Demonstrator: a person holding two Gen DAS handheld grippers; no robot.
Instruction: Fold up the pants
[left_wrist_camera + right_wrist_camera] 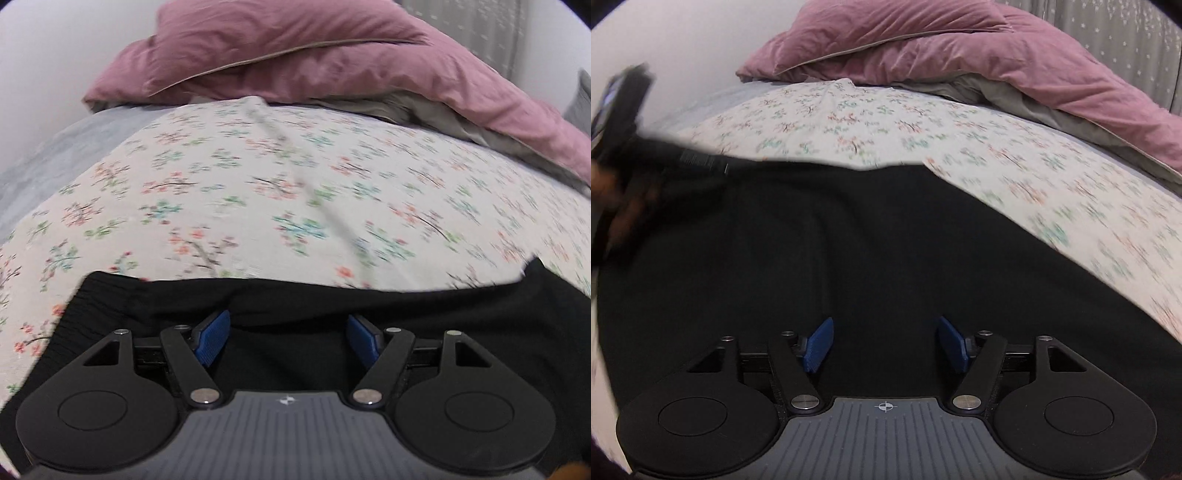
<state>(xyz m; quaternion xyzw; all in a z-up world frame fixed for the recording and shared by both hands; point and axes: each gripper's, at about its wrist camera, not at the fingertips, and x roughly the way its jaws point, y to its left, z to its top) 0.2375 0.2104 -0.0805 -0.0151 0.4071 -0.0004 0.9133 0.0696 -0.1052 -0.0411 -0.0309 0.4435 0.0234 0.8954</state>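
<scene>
Black fabric fills the lower part of both wrist views: the pants (pixel 849 229) lie spread on a bed, over a pale bedsheet (pixel 258 177) printed with small pink, green and teal blossoms. In the left wrist view the pants (pixel 295 295) show as a dark band across the bottom, with a ribbed, gathered edge at their left end that looks like the waistband (pixel 70 314). In the right wrist view the cloth covers far more of the frame, lying in soft lengthwise folds, and its far edge runs against the flowered sheet.

At the head of the bed a dusky pink duvet (pixel 295 55) is bunched up, with its grey underside (pixel 424 110) turned out along the right. A white wall stands behind it on the left, and a grey curtain (pixel 1126 44) with small white dots hangs at the upper right.

The left gripper (pixel 289 338) sits over the near edge of the pants, its blue-padded fingers (pixel 212 338) spread wide with only the flat cloth below them, nothing pinched. The right gripper (pixel 885 343) hovers over the middle of the black cloth, its blue fingers (pixel 820 345) also apart and holding nothing; whether the pads touch the fabric I cannot tell.

At the left edge of the right wrist view, the other gripper's body (pixel 624 107) and part of a hand (pixel 613 199) appear, blurred.
</scene>
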